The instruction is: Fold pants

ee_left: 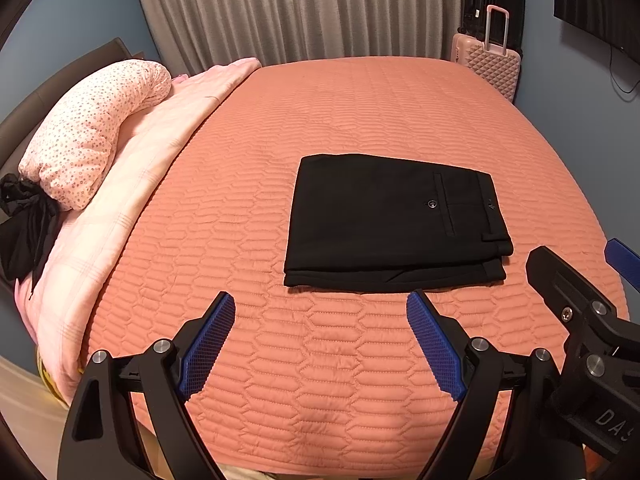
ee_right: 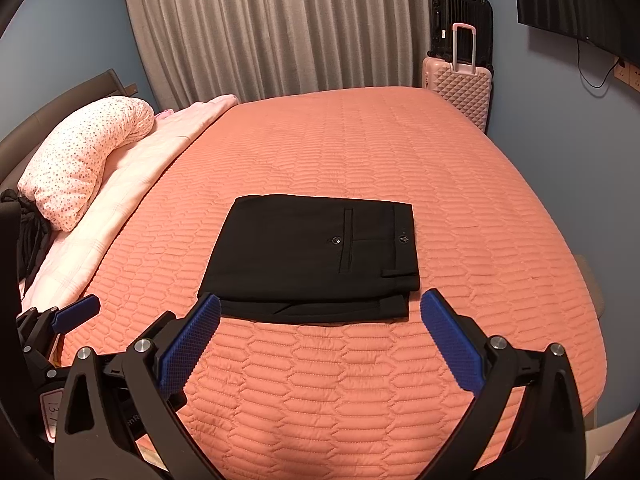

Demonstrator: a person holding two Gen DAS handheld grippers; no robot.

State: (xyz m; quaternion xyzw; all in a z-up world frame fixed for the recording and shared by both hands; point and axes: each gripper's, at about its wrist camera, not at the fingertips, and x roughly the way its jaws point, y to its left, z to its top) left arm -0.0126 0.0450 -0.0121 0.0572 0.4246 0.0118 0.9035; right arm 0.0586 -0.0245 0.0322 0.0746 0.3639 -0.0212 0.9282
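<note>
Black pants [ee_left: 394, 224] [ee_right: 312, 258] lie folded into a flat rectangle on the salmon quilted bed [ee_left: 320, 120] [ee_right: 360, 152], back pocket and waistband on top at the right. My left gripper [ee_left: 320, 308] hovers open just short of the pants' near edge, nothing between its blue pads. My right gripper [ee_right: 320, 308] is open too, its fingertips flanking the near edge of the folded pants without touching them. The right gripper's body [ee_left: 580, 320] shows at the right of the left wrist view. In the right wrist view the left gripper [ee_right: 60, 320] appears at the lower left.
A dotted pink pillow [ee_left: 92, 132] and a pale pink blanket [ee_left: 132, 200] lie along the bed's left side, with dark cloth [ee_left: 28, 224] beside them. A pink suitcase [ee_left: 488, 64] and a black one [ee_left: 496, 4] stand behind the bed by grey curtains [ee_left: 300, 8].
</note>
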